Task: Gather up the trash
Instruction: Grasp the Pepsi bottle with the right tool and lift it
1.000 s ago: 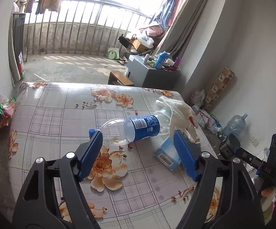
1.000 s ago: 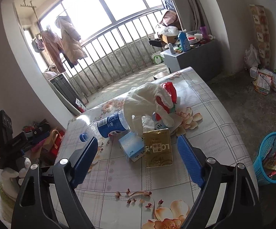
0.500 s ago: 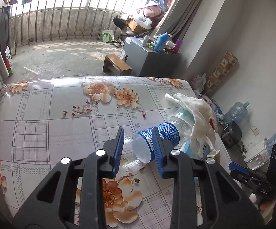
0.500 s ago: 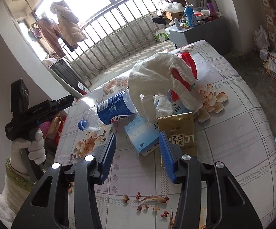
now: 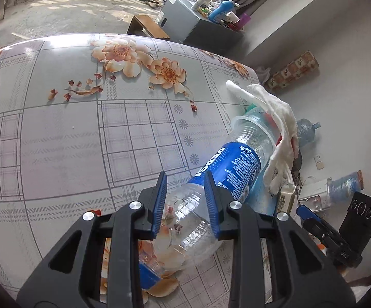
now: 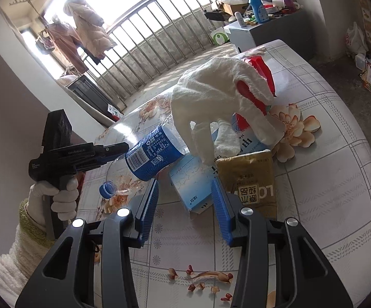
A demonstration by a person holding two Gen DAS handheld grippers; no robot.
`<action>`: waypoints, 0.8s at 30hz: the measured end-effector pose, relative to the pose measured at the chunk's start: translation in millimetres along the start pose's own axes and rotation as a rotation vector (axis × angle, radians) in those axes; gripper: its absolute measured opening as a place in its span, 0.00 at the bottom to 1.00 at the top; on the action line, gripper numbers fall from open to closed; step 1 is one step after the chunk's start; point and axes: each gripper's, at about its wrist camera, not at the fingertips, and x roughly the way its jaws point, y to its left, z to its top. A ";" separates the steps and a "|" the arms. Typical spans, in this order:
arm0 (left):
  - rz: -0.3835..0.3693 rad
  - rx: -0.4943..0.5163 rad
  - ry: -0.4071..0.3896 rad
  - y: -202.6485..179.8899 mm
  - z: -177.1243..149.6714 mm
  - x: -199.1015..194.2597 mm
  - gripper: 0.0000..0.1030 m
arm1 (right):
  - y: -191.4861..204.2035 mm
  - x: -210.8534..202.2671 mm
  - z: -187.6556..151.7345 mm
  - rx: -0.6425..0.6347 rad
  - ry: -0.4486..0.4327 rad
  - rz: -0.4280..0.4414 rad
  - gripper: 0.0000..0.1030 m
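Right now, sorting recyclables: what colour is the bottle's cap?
Blue cap on the bottle, clearest from the right wrist view.

Left wrist cam sits right over the left claw [image 5: 185, 200], tilted steeply down at the tabletop [image 5: 70, 133], very close, facing the far wall. Right wrist cam looks along the right claw [image 6: 184, 205], shallower, toward the balcony railing [image 6: 159, 25]. Both share the blue-label bottle [image 5: 226, 172] and white glove [image 6: 218, 95].

Daylight enters through a barred window [image 6: 144, 20] far ahead of the jaws, with coats [image 6: 88, 30] hung beside it. Grey cabinet [image 5: 185, 18], cluttered on top, stands beyond the floral-clothed table [image 5: 57, 128]. Concrete floor [image 5: 57, 12], pale walls [image 5: 339, 38].
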 end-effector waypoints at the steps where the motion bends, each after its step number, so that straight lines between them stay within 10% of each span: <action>1: -0.016 -0.008 0.017 -0.2 -8.9 -0.5 0.26 | 1.5 3.4 -0.1 0.005 0.010 0.016 0.41; 6: -0.116 -0.038 0.105 -2.1 -50.9 1.0 0.26 | 13.4 21.0 1.2 0.007 0.059 0.071 0.41; 24: -0.075 -0.070 0.014 12.8 -66.8 14.1 0.25 | 41.0 94.5 8.2 0.008 0.260 0.107 0.54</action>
